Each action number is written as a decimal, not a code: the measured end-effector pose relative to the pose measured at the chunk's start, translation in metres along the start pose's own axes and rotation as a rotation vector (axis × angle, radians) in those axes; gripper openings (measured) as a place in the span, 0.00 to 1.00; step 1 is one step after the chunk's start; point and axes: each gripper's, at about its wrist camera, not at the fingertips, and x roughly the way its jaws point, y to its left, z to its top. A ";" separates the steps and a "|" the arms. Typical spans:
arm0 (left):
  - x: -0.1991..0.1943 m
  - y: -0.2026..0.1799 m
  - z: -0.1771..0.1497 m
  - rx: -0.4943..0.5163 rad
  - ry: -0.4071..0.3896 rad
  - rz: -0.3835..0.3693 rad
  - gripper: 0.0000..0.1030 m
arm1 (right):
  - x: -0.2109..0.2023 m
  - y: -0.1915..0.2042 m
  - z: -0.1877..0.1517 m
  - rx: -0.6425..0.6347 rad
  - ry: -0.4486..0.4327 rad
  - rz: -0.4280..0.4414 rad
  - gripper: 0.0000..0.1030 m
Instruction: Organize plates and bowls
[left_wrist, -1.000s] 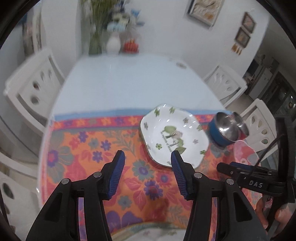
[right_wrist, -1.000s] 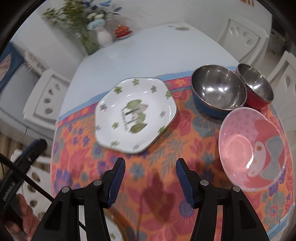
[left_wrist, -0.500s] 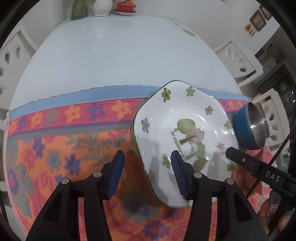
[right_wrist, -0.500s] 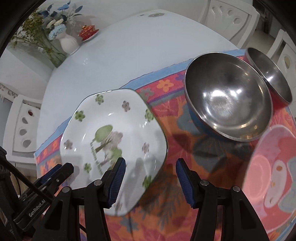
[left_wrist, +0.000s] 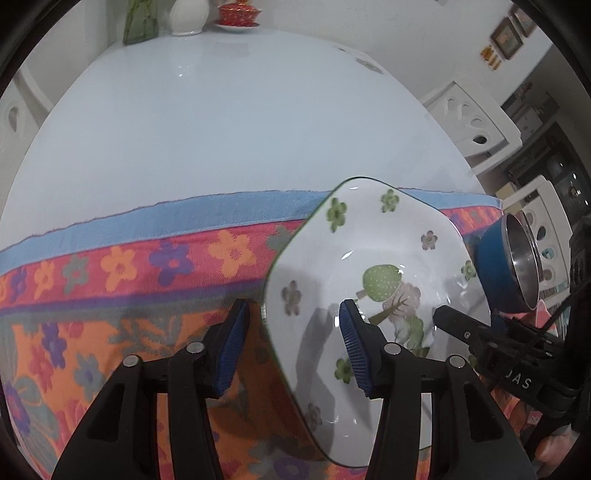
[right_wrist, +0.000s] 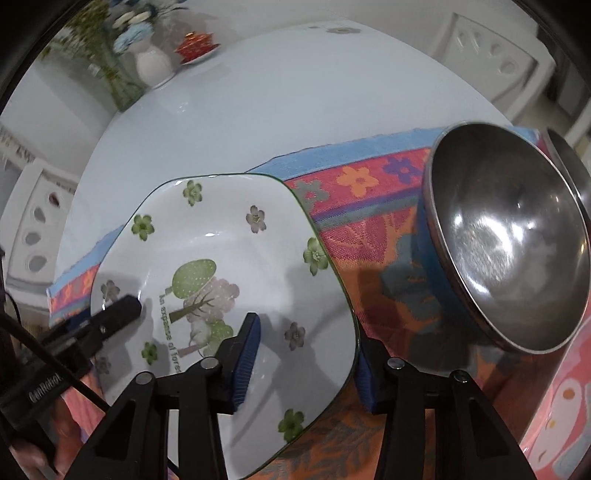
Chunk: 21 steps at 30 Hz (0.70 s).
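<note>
A white square-ish plate (left_wrist: 388, 258) with green flowers and a tree print lies on the flowered cloth (left_wrist: 110, 295). My left gripper (left_wrist: 291, 343) straddles its left rim, one finger on the cloth and the other inside the plate. Its jaws are closing and the pads are not pressing on the rim. In the right wrist view my right gripper (right_wrist: 306, 362) straddles the right rim of the plate (right_wrist: 229, 229). Its jaws are also closing, with a gap left at the inner pad. The left gripper's finger (right_wrist: 103, 325) shows at the plate's far side.
A steel bowl with a blue outside (right_wrist: 509, 240) stands close to the right of the plate, a second steel bowl (right_wrist: 576, 166) behind it, and a pink plate (right_wrist: 565, 406) in front. A white vase (left_wrist: 186, 16) stands at the pale table's (left_wrist: 221, 129) far end. White chairs (left_wrist: 476, 122) surround the table.
Both grippers came down and forward onto the white plate, one over each side rim. Both pairs of jaws have narrowed since half a second ago.
</note>
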 end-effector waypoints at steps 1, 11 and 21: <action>0.000 -0.003 0.000 0.022 0.008 -0.013 0.37 | -0.003 0.002 -0.002 -0.031 -0.007 0.001 0.43; -0.028 0.016 -0.025 0.010 0.007 0.022 0.37 | -0.016 0.035 -0.055 -0.247 0.058 0.086 0.43; -0.021 0.019 -0.039 0.005 0.005 0.020 0.36 | -0.001 0.019 -0.045 -0.204 0.073 0.165 0.43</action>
